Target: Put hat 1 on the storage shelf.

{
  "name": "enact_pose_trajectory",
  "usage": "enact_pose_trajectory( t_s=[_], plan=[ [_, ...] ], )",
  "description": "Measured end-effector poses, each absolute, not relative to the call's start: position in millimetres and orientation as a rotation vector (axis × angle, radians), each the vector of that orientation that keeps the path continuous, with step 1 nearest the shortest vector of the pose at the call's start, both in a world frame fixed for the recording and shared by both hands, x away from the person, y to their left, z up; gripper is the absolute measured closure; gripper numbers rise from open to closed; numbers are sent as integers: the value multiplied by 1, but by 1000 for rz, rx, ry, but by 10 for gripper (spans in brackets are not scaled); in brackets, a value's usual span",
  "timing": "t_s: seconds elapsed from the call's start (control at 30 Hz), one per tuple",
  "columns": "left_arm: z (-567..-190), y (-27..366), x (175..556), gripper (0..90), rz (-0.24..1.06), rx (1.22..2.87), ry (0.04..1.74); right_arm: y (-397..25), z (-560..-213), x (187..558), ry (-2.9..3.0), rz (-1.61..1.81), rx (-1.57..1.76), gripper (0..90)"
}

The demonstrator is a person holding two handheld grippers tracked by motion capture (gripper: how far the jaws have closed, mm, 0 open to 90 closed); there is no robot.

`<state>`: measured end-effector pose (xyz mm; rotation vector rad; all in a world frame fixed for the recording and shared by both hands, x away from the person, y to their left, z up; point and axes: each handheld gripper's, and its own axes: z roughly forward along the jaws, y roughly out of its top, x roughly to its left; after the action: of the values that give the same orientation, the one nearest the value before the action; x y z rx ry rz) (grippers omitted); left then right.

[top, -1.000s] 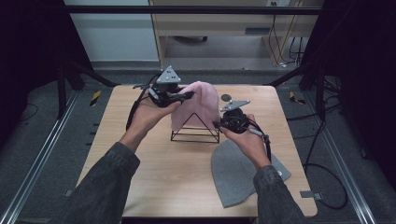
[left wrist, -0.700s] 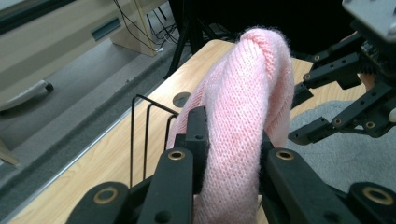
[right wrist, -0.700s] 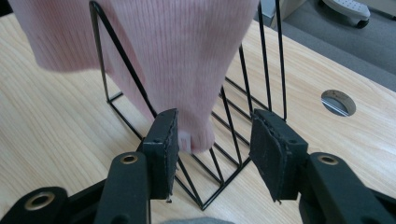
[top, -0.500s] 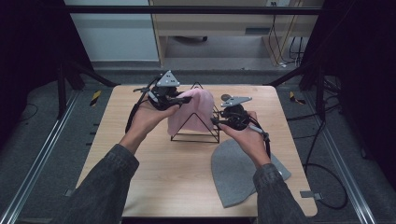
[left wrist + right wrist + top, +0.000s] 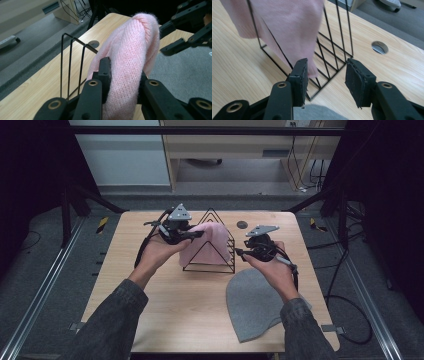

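High view: left hand-held gripper (image 5: 192,234) lifts pink knit hat (image 5: 204,244) against wire rack (image 5: 212,245) mid-tabletop (image 5: 165,290); grey hat (image 5: 257,302) lies near. Left gripper view: jaws clenched on the pink knit. Right gripper view: right hand-held gripper (image 5: 325,75) released, beside the rack.

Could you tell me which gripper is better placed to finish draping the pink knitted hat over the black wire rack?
Left: the left gripper already clamps the pink knitted hat beside the black wire rack; the right gripper is open.
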<state>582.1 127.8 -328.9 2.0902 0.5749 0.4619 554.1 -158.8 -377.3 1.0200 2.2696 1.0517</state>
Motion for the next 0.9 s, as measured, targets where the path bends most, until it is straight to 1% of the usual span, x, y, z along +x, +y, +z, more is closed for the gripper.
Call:
enact_pose_trajectory(
  t_s=[0.27,0.33,0.37,0.4,0.43,0.57,0.67,0.73,0.83,0.9],
  plan=[
    [-344,132,582,707,432,2092,583,-188,-382,549,2254,995,1066,525],
    [-346,132,582,674,431,2093,585,-198,-385,547,2249,969,1087,518],
    [-347,132,581,674,429,2093,585,-198,-385,547,2249,969,1087,518],
    [-349,133,579,653,427,2089,588,-201,-386,546,2250,963,1088,513],
    [-350,133,579,613,430,2086,588,-205,-389,544,2249,947,1104,503],
    [-351,136,570,540,437,2069,585,-213,-398,543,2261,897,1135,469],
    [-350,141,562,452,456,2051,597,-219,-409,546,2278,874,1165,450],
    [-351,145,557,392,472,2049,602,-220,-416,549,2298,853,1192,398],
    [-353,153,549,339,483,2045,624,-223,-425,553,2333,837,1232,354],
    [-357,159,542,308,473,2041,643,-224,-432,555,2372,820,1261,345]
  ],
)
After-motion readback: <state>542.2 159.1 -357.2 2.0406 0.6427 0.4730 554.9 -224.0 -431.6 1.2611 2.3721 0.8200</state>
